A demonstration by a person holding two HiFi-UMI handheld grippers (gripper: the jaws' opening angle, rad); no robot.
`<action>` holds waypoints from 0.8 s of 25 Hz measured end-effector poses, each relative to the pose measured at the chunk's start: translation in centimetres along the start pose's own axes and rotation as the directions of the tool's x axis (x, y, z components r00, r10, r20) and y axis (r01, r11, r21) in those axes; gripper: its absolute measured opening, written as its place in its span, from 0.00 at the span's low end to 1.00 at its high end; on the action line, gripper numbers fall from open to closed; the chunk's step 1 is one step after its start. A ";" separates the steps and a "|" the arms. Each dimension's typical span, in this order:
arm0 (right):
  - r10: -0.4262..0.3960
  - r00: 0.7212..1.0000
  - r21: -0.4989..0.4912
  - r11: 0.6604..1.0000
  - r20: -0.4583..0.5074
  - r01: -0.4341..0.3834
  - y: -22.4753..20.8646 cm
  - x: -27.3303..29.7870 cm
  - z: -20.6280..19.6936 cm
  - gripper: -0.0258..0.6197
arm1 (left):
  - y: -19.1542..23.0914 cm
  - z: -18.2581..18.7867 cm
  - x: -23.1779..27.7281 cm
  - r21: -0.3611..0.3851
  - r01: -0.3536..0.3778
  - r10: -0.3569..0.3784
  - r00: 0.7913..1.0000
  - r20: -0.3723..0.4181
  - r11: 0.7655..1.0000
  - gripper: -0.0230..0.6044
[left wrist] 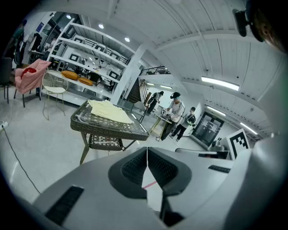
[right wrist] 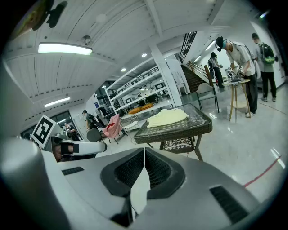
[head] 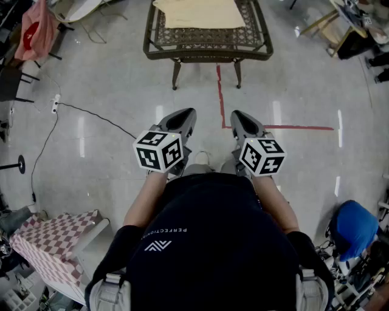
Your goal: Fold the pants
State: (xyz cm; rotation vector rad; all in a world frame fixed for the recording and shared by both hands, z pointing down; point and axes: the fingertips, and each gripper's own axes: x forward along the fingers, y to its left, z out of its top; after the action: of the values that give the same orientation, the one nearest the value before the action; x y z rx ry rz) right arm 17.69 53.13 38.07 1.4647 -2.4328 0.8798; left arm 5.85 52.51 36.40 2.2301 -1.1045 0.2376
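Head view: the person stands on the grey floor [head: 109,79] and holds both tools in front of the body, side by side and a little apart. The left tool [head: 189,113] and the right tool [head: 236,114] both point ahead and slightly downward. Each one carries its marker cube at the back. The pants [head: 197,13], a pale yellow cloth, lie on the wicker surface [head: 206,51]. This surface is well ahead of both tools, and neither tool touches it. A red line [head: 221,97] on the floor runs from between the tool tips toward the surface. A checked cloth [head: 55,240] is behind the left tool, on its outer side.

Left gripper view: the jaws of the left tool are pressed together, and nothing is between them. The pants lie flat on the surface, ahead of the tool and a little to its left, well apart from it. Far behind the surface are shelves [left wrist: 85,54], a pink cloth [left wrist: 29,74] on a chair, and some people [left wrist: 175,112] standing.

Right gripper view: the jaws of the right tool are also together and hold nothing. The pants are on the surface, ahead and a little to the right of this tool, well apart. The left tool shows beside it at the left.
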 end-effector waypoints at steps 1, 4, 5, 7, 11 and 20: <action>0.000 1.000 0.000 1.000 0.001 0.000 0.0 0.1 0.0 0.10 | 0.2 -0.1 0.0 -0.001 -0.003 0.003 1.000 -0.001 1.000 0.06; -0.003 1.000 0.003 1.000 0.002 0.003 0.0 0.3 -0.1 0.10 | 0.5 -0.3 -0.2 -0.004 -0.009 0.009 1.000 -0.006 1.000 0.06; -0.005 1.000 0.005 1.000 0.002 0.005 0.0 0.3 -0.1 0.10 | 0.6 -0.3 -0.2 -0.003 -0.009 0.009 1.000 -0.007 1.000 0.06; -0.009 1.000 0.008 1.000 0.003 0.009 -0.1 0.6 -0.2 0.10 | 0.8 -0.2 -0.3 0.000 -0.008 0.008 1.000 -0.007 1.000 0.06; -0.012 1.000 0.021 1.000 0.007 0.012 0.1 1.0 -0.5 0.10 | 1.4 -0.2 -0.8 0.001 -0.006 0.006 1.000 -0.001 1.000 0.06; 0.002 1.000 0.089 0.996 0.013 -0.003 -0.9 1.1 -0.1 0.10 | 1.3 -0.2 -0.2 0.022 0.003 -0.002 1.000 -0.017 1.000 0.06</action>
State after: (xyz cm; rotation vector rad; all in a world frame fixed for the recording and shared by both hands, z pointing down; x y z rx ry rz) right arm 17.87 52.01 38.97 1.5015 -2.4341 0.9945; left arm 4.76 52.14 37.06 2.2446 -1.0949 0.2685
